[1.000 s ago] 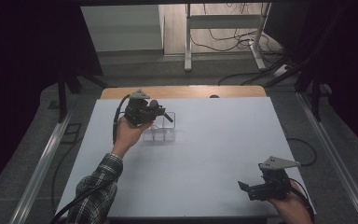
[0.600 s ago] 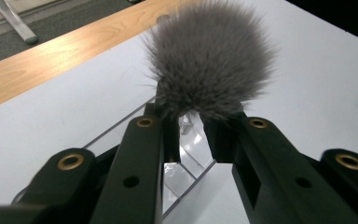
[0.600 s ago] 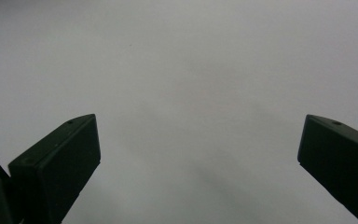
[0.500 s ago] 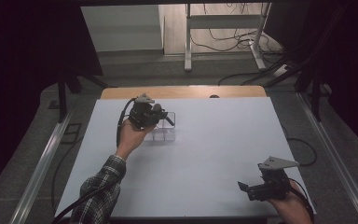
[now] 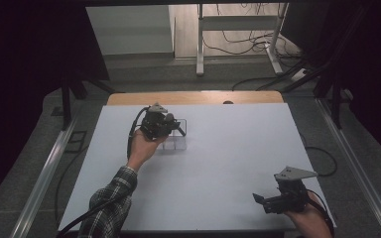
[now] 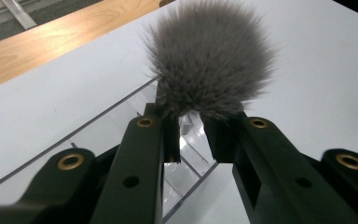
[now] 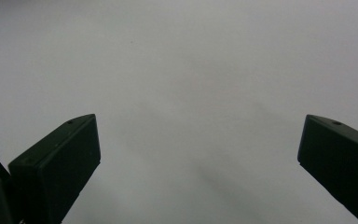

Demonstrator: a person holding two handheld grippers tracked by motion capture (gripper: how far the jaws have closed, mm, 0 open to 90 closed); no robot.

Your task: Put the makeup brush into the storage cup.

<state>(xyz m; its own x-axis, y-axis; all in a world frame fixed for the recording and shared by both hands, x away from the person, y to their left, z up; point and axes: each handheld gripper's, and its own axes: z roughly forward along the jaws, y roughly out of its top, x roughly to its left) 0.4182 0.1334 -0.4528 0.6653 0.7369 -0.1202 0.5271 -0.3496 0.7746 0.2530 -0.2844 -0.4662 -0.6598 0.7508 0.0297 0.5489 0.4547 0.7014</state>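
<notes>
A grey fluffy pom-pom point(image 6: 209, 60) sits between the tips of my left gripper point(image 6: 193, 133), which is shut on its base. Below the jaws lies a clear plastic box with dividers point(image 6: 186, 163). In the high view my left gripper point(image 5: 174, 129) hovers over that clear box point(image 5: 177, 144) at the far left-middle of the white table point(image 5: 228, 148). At the table's front right corner, my right gripper point(image 5: 259, 199) is held low. Its jaws stand wide open point(image 7: 198, 154) with nothing but bare white tabletop between them.
A wooden strip point(image 5: 193, 97) runs along the table's far edge. Beyond it are a metal stand point(image 5: 238, 34) and loose cables on the floor. Metal rails point(image 5: 44, 173) flank both sides of the table.
My left gripper has shifted slightly toward the near side and right over the clear box. The right gripper has not moved.
</notes>
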